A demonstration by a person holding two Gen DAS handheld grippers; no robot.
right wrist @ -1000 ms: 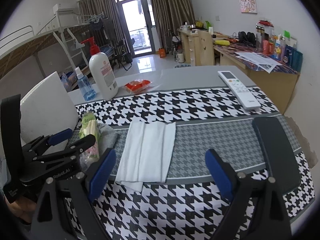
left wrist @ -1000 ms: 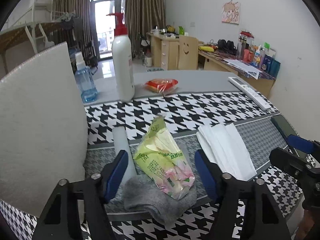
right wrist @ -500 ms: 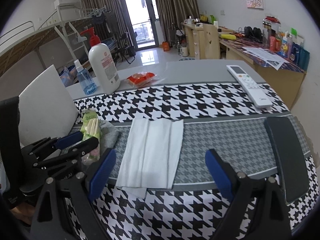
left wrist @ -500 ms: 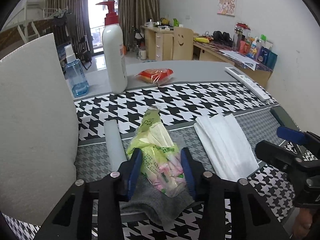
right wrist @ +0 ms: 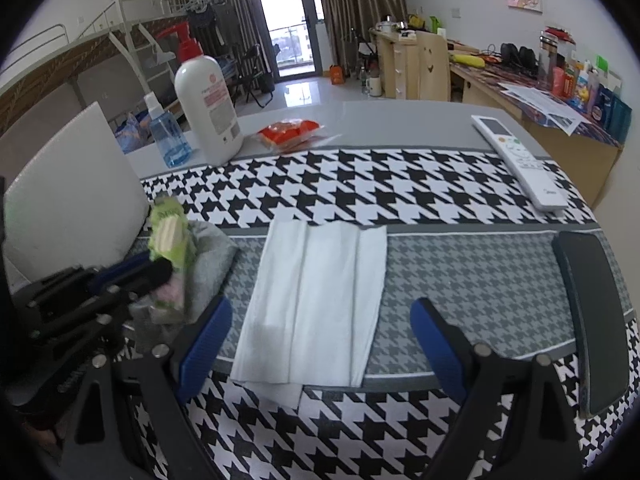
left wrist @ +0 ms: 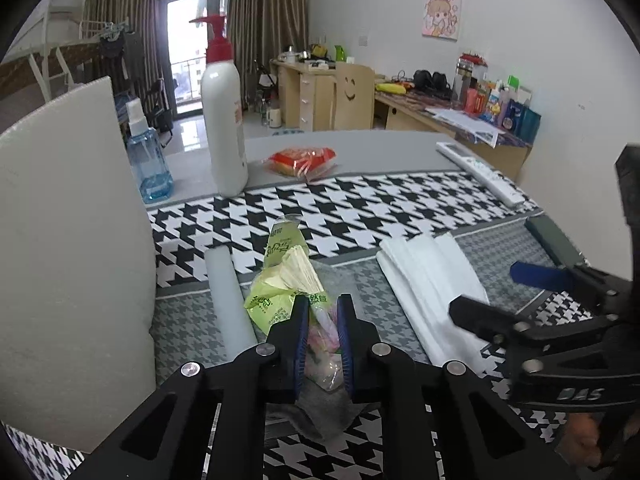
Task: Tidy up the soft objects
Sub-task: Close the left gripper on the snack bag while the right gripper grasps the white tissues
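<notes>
**Inspector:** Left gripper (left wrist: 323, 334): jaws clamped on the near end of the green plastic packet (left wrist: 286, 280), pads pressing its crinkled film from both sides. Right gripper (right wrist: 320, 340): jaws spread wide, nothing between them, poised just above the near edge of the folded white tissue (right wrist: 316, 300).

**Clerk:** Where do the soft items lie?

**Inspector:** All on the houndstooth table runner (left wrist: 380, 208). The packet rests on a grey sock (left wrist: 324, 412), which shows beneath and in front of the jaws. The tissue lies flat to the right of them, apart from both. A pale cylinder (left wrist: 230, 296) lies just left of the packet, beside a white foam board (left wrist: 72, 260).

**Clerk:** Progress?

**Inspector:** Early, in my judgement. One grasp is made; the packet has not visibly left the sock. The tissue and sock appear untouched. No bin or destination is visible, so I cannot say where items are bound. Lifting, placing and the remaining two items are all outstanding.

**Clerk:** Condition of the packet?

**Inspector:** Thin, translucent green film with printed lettering, pale sheets stacked inside, pink print at the gripped end. The far end is pinched and stands up. It looks light and slippery; likely to sag from the jaws and may drag the sock with it.
</notes>
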